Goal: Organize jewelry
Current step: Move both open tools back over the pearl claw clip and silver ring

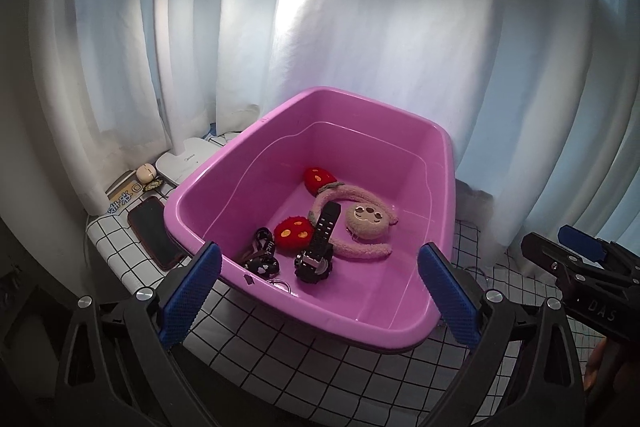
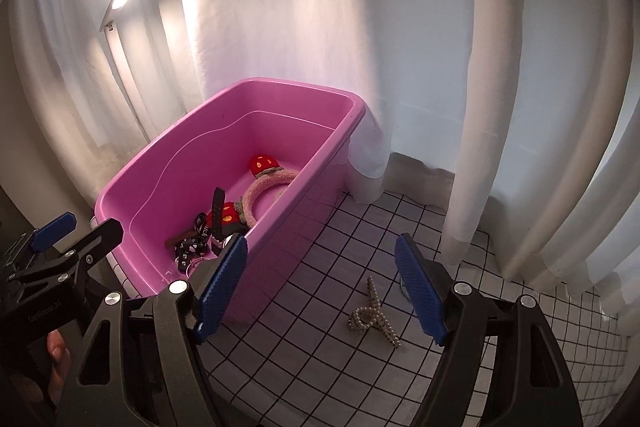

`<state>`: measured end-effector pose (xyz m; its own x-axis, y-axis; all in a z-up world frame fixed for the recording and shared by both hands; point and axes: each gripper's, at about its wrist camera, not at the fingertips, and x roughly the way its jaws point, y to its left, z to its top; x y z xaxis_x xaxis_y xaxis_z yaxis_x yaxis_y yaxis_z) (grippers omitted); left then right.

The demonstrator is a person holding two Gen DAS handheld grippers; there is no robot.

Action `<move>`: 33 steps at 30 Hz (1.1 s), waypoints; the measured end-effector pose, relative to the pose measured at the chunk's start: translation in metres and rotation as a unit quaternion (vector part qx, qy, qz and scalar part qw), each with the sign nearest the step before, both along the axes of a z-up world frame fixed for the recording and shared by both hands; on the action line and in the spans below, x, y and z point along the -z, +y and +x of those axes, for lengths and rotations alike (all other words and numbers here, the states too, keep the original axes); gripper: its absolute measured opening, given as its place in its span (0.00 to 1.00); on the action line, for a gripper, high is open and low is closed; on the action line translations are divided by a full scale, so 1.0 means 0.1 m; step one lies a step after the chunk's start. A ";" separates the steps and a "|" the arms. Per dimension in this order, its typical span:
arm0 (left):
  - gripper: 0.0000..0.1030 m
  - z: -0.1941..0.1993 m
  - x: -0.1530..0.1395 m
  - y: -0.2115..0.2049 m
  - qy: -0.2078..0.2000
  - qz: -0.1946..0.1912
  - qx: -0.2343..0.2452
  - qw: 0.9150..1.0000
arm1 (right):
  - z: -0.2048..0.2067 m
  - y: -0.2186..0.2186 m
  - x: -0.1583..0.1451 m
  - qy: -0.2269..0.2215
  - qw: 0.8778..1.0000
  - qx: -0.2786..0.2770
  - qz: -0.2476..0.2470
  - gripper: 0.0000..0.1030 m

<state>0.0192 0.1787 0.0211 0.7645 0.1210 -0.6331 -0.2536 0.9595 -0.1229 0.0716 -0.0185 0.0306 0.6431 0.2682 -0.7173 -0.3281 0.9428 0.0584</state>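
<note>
The right gripper (image 2: pixel 320 287) hangs with its blue pads spread wide and empty, and between them on the grid-patterned cloth (image 2: pixel 304 359) lies a pearl hair claw (image 2: pixel 374 315), just outside the pink plastic tub (image 2: pixel 280 223). The left gripper (image 1: pixel 316 291) is likewise splayed and holds nothing, poised at the tub's near rim. Inside the tub already sit a black wristwatch (image 1: pixel 318 253), a plush headband with red mushroom ears (image 1: pixel 340 223) and a black printed lanyard (image 1: pixel 262 255) (its lettering is unreadable). Collection seems nearly finished, with the claw apparently the remaining piece. Next, the right gripper should descend, centre on the claw's looped body, and close gently, since the beaded surface may slip.
</note>
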 end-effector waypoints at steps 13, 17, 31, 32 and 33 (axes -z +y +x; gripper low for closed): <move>0.94 -0.32 0.15 -0.92 0.003 -0.008 0.067 0.998 | -0.38 -1.39 0.45 0.042 0.994 0.097 0.016 0.71; 0.94 -0.33 0.31 -1.21 0.018 -0.007 0.091 0.996 | -0.39 -1.63 0.62 0.058 0.992 0.108 0.020 0.71; 0.94 0.01 1.24 -1.64 0.080 0.003 0.077 0.994 | 0.25 -1.60 1.35 0.114 0.993 0.019 0.003 0.71; 0.94 0.05 1.29 -1.65 0.084 0.001 0.075 0.994 | 0.31 -1.58 1.40 0.117 0.993 0.012 0.002 0.71; 0.94 0.10 1.35 -1.67 0.087 0.000 0.074 0.993 | 0.36 -1.57 1.45 0.119 0.993 0.005 0.000 0.71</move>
<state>0.0289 0.0121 -0.1136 0.6531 0.0154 -0.7572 -0.1274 0.9878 -0.0898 0.1080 -0.1753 -0.1144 0.4577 0.2640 -0.8490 -0.2964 0.9456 0.1342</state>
